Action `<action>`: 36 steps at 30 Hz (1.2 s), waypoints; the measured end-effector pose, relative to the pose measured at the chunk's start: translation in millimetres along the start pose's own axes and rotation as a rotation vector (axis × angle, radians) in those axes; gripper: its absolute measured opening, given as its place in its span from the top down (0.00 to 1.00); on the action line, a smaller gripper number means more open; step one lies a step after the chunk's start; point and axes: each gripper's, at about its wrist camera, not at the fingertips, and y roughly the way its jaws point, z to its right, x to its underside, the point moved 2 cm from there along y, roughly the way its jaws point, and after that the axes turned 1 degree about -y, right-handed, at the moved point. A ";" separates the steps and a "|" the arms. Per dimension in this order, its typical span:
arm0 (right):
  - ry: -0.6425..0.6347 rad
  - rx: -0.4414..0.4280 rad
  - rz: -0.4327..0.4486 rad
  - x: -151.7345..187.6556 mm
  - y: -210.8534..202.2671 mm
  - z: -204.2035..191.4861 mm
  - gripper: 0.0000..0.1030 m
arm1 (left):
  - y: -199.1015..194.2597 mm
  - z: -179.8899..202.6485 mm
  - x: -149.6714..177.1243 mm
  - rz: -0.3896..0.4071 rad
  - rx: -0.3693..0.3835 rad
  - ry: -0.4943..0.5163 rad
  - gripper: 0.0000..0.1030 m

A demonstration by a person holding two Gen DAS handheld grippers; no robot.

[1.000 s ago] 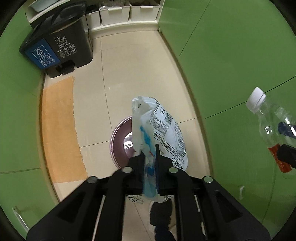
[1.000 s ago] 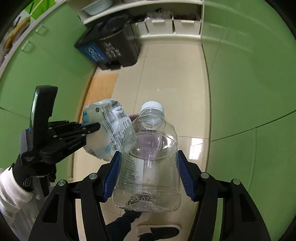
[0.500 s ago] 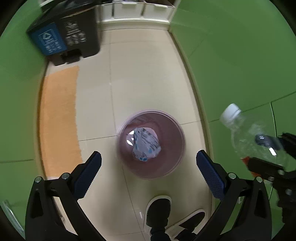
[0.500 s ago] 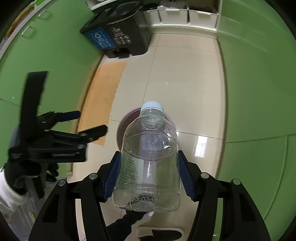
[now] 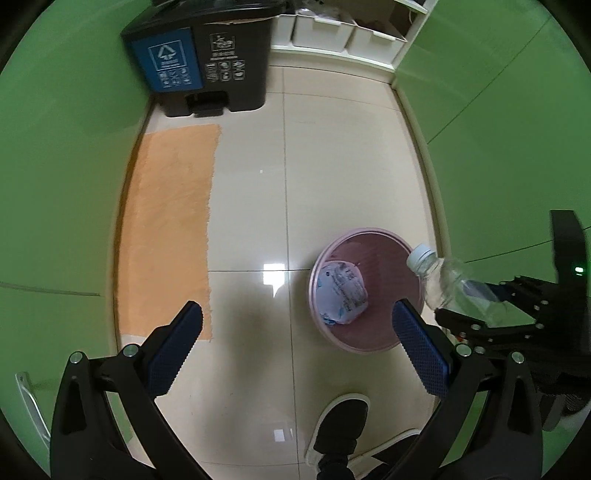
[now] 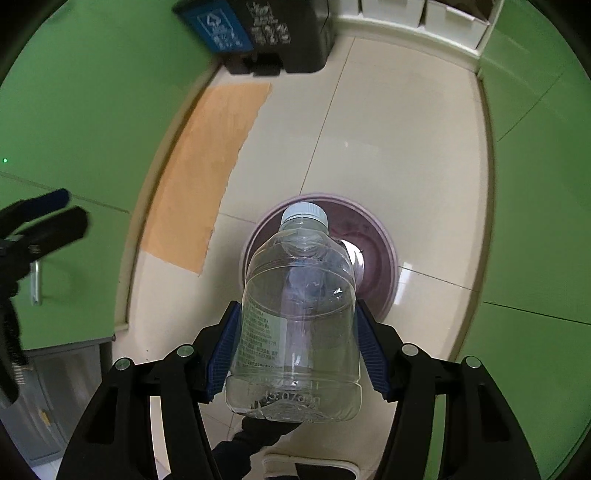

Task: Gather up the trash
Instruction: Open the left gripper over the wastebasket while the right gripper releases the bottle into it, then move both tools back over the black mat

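Observation:
A round pink bin (image 5: pixel 373 334) stands on the tiled floor, with a crumpled white wrapper (image 5: pixel 341 291) lying inside it. My left gripper (image 5: pixel 295 349) is wide open and holds nothing; the bin sits by its right finger. My right gripper (image 6: pixel 297 350) is shut on a clear plastic bottle (image 6: pixel 297 321) with a white cap, cap pointing down over the pink bin (image 6: pixel 384 254). In the left wrist view the bottle (image 5: pixel 452 282) hangs at the bin's right rim, held by the right gripper (image 5: pixel 480 308). The open left gripper (image 6: pixel 55 214) shows at the left edge of the right wrist view.
A black pedal bin (image 5: pixel 201 61) with a blue recycling label stands at the far wall beside white storage boxes (image 5: pixel 343 31). An orange mat (image 5: pixel 171 221) lies along the left green cabinets. Green cabinet fronts (image 5: pixel 517 147) line both sides. A person's shoes (image 5: pixel 341 424) are below the bin.
My left gripper opened and the wrapper fell into the pink bin; that gripper then swung left. My right gripper came down with the bottle until it hangs over the bin.

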 end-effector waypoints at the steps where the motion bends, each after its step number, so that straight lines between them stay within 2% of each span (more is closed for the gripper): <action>1: -0.005 0.014 -0.001 -0.1 6.5 -0.5 0.41 | -0.2 -3.0 1.5 0.000 0.000 -0.004 0.03; 2: -0.007 0.025 0.002 0.2 10.0 -1.1 0.26 | -0.5 -5.9 2.7 0.001 -0.001 -0.007 0.03; 4: 0.000 0.035 0.026 2.9 11.9 -0.9 0.12 | -2.9 -9.9 6.7 0.002 -0.003 -0.013 0.03; 7: 0.003 0.052 0.016 6.7 15.2 0.2 0.06 | -7.0 -12.1 10.5 0.003 0.001 -0.021 0.03; 12: 0.007 0.074 0.018 15.7 0.5 3.2 0.06 | -24.1 -7.0 12.4 0.016 0.014 -0.030 0.03; 16: 0.026 0.082 0.037 21.6 -38.2 4.5 0.06 | -54.7 7.1 10.7 0.030 0.029 -0.022 0.03; 21: 0.071 0.092 0.091 33.3 -121.9 6.3 0.06 | -119.8 36.2 0.5 0.070 0.050 0.000 0.03; 29: 0.186 0.118 0.253 67.2 -335.2 9.6 0.06 | -281.4 113.9 -24.6 0.159 0.091 0.125 0.03; 32: 0.224 0.144 0.351 83.7 -418.4 13.8 0.06 | -338.0 147.6 -33.3 0.199 0.108 0.184 0.03; 36: 0.300 0.176 0.471 114.2 -509.1 27.3 0.06 | -403.4 194.4 -39.1 0.266 0.122 0.285 0.03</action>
